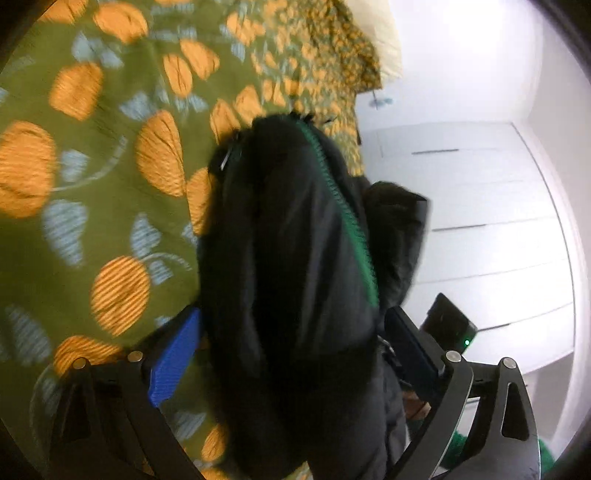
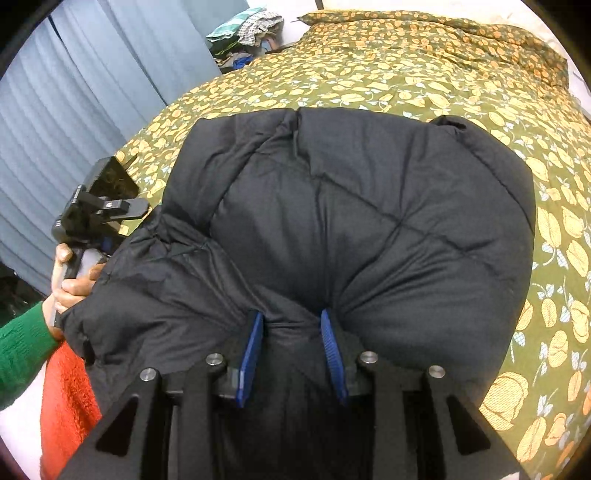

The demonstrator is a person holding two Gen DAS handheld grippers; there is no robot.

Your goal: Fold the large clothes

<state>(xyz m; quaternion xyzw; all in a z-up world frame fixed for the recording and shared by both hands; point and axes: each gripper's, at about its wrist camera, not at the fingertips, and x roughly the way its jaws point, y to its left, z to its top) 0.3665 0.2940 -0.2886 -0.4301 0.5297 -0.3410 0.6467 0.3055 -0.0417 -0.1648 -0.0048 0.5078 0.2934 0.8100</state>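
A black quilted puffer jacket (image 2: 354, 221) lies bunched on the bed, its near edge lifted. My right gripper (image 2: 291, 321) is shut on a pinch of its fabric between blue pads (image 2: 253, 350). In the left wrist view the jacket (image 1: 288, 258) fills the middle, with a green zipper (image 1: 343, 206) running down it. My left gripper (image 1: 291, 321) is shut on a thick fold of it, blue pad (image 1: 177, 354) on the left. The left gripper also shows in the right wrist view (image 2: 96, 210), at the jacket's left edge, held by a hand in a green sleeve.
The bed is covered by a green quilt with orange leaves (image 2: 406, 74). A red towel (image 2: 66, 398) lies at the near left. Blue curtains (image 2: 74, 92) and a pile of clothes (image 2: 247, 29) stand beyond the bed. White wardrobe doors (image 1: 480, 221) are to the right.
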